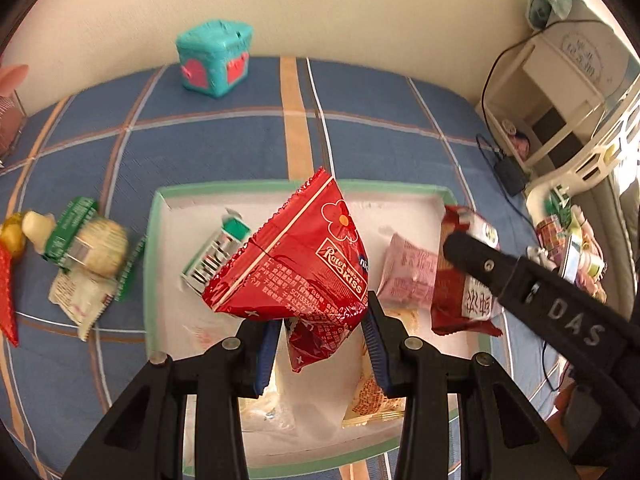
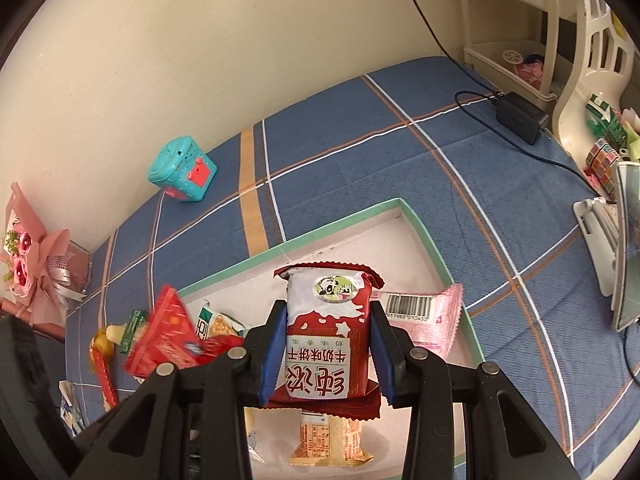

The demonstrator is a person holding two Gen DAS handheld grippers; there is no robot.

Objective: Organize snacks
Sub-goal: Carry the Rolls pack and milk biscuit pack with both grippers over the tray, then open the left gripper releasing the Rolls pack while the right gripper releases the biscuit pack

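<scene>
Red wafer packet (image 1: 296,264) is clamped in the left hand-held gripper (image 1: 322,344) above the green-rimmed tray (image 1: 150,256); the right hand-held gripper (image 2: 328,350) grips a maroon biscuit packet (image 2: 326,332) near the tray's right side.

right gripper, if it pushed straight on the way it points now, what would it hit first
Most likely the pink snack packet lying in the white tray, just beyond the dark red biscuit packet that the right gripper holds. Depth is hard to judge here.
</scene>
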